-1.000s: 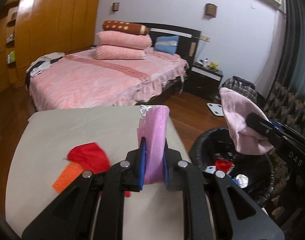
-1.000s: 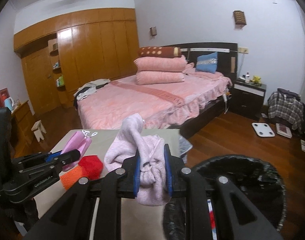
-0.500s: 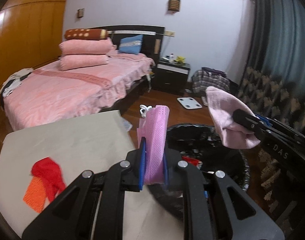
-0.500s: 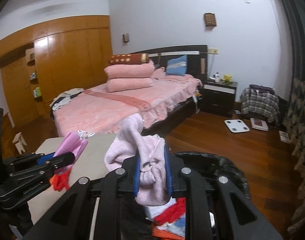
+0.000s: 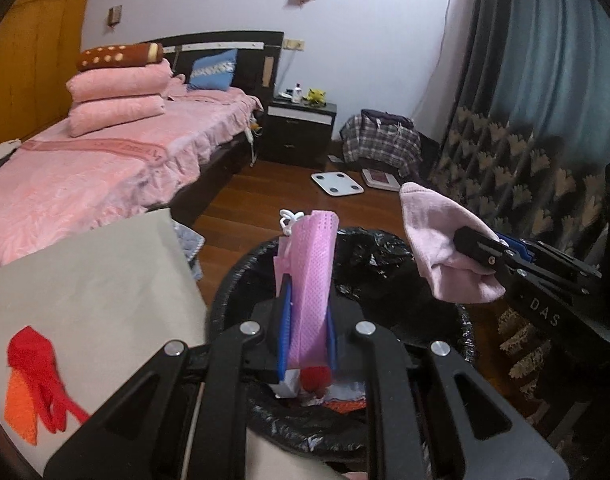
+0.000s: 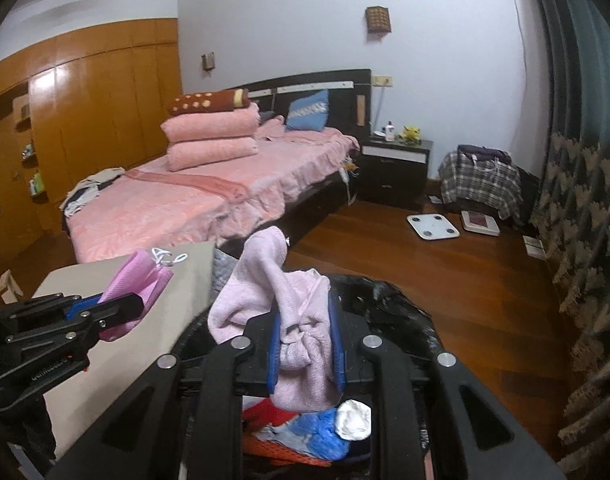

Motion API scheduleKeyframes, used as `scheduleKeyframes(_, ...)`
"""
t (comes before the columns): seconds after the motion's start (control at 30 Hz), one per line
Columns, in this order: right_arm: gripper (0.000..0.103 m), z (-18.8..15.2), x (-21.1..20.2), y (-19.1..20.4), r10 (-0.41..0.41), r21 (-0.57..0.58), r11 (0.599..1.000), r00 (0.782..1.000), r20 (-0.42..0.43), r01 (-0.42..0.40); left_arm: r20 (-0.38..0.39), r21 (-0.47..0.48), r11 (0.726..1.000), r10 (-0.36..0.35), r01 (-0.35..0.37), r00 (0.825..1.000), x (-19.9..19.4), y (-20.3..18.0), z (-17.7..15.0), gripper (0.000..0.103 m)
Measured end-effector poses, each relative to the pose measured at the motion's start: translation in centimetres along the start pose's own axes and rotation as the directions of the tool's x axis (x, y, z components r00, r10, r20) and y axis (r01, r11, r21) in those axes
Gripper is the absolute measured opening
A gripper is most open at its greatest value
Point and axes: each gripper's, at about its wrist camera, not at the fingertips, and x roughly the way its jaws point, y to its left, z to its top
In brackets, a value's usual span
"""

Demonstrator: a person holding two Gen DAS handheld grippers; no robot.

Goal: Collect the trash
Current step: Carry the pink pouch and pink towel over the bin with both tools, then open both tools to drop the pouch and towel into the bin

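The left gripper [image 5: 307, 320] is clamped on a pink mask [image 5: 311, 276], which stands upright between its blue pads [image 5: 283, 320] with a white ear loop [image 5: 290, 222] curling at the top. In the right wrist view the same gripper [image 6: 117, 308] comes in from the left, the mask [image 6: 139, 280] sticking up and out past its tips.

The right gripper [image 6: 305, 344] is closed on a pale pink cloth [image 6: 293, 320], bunched between its pads, one end flopping up and to the left, the other hanging below. From the left wrist view that gripper [image 5: 471, 244] reaches in from the right with the cloth [image 5: 441, 252] draped off its tips.

Both held items are above a bin [image 5: 385, 252] lined with a black bag. Inside lie mixed scraps: red [image 6: 265, 408], blue [image 6: 321, 436] and a white wad [image 6: 353, 420].

Just left of the bin is a beige table [image 5: 97, 280], with a red scrap [image 5: 35, 360] lying over an orange scrap [image 5: 21, 412] near its left edge.

Beyond are a bed [image 5: 85, 168] with pink covers, a dark nightstand [image 5: 301, 132], a white scale [image 5: 337, 183] on the wood floor and a plaid bag [image 5: 381, 140].
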Motion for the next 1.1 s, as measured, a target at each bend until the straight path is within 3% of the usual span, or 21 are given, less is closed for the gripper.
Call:
scheduleKeyframes(0.4,0.02,-1.6,2.8,-3.3,-0.049,0.024,0.998,0.997,-0.061,0.051,-0.042,0.038,0.996,-0.08,0.082,0.996,4.6,-2.0,0.6,0.014)
scheduleKeyframes(0.5,0.023,-1.8,3.7,-3.9,-0.058,0.023,0.998,0.995,-0.076,0.06,-0.055,0.033,0.994,-0.098,0.1,0.994,5.5,-2.0,0.6,0.018)
scheduleKeyframes(0.53,0.029,-2.0,3.9,-3.9,-0.059,0.022,0.998,0.995,-0.081,0.061,-0.057,0.028,0.994,-0.103,0.105,0.993,5.7,-1.8,0.6,0.023)
scheduleKeyframes(0.63,0.034,-2.2,4.3,-4.2,-0.078,0.012,0.997,0.993,-0.089,0.08,-0.055,0.011,0.993,-0.113,0.114,0.992,5.9,-1.4,0.7,0.055)
scheduleKeyframes(0.73,0.063,-2.3,4.4,-4.4,-0.091,0.015,0.996,0.992,-0.09,0.093,-0.046,-0.004,0.994,-0.11,0.11,0.993,5.5,-0.8,0.8,0.061)
scheduleKeyframes(0.8,0.07,-2.3,4.1,-4.4,-0.098,0.022,0.995,0.992,-0.081,0.1,-0.036,-0.015,0.995,-0.094,0.094,0.995,5.0,-0.2,0.9,0.067)
scheduleKeyframes(0.87,0.091,-2.3,3.8,-4.5,-0.102,0.025,0.994,0.992,-0.076,0.104,-0.019,-0.029,0.997,-0.07,0.069,0.997,4.2,0.6,1.0,0.076)
scheduleKeyframes(0.97,0.097,-2.1,3.2,-4.0,-0.097,0.018,0.995,0.994,-0.057,0.098,0.009,-0.051,0.998,-0.023,0.023,1.0,2.6,2.2,1.0,0.086)
scheduleKeyframes(1.1,0.097,-1.8,2.1,-2.5,-0.054,0.009,0.998,0.998,-0.034,0.055,0.031,-0.076,0.996,0.046,-0.043,0.998,0.2,4.8,0.9,0.091)
